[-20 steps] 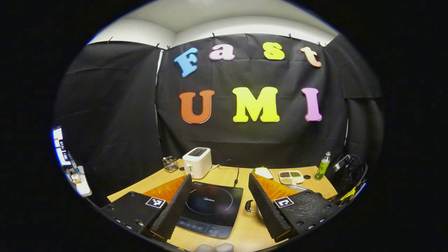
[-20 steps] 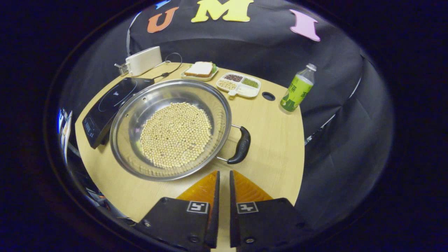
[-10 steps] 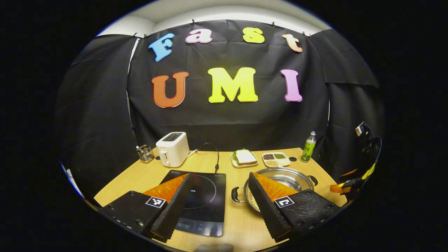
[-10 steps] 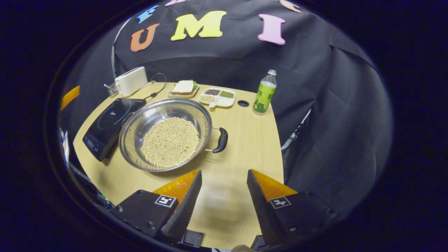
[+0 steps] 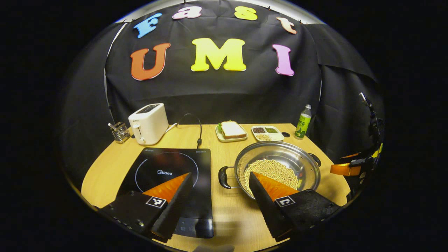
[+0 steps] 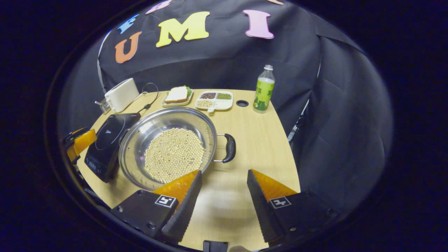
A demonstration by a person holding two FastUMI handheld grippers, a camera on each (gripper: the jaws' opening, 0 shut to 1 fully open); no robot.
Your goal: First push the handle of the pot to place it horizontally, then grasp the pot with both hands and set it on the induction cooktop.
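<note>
Both hand-held grippers, left (image 5: pixel 218 199) and right (image 6: pixel 222 196), hang open above the desk (image 6: pixel 262 140); pot (image 6: pixel 168 147) sits beside the cooktop (image 5: pixel 168 175).

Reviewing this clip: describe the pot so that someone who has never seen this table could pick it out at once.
On the wooden table, look just right of the black induction cooktop. The pot is the wide, shallow steel one with a black handle on each side, the only thing there holding a layer of pale beans.
</note>
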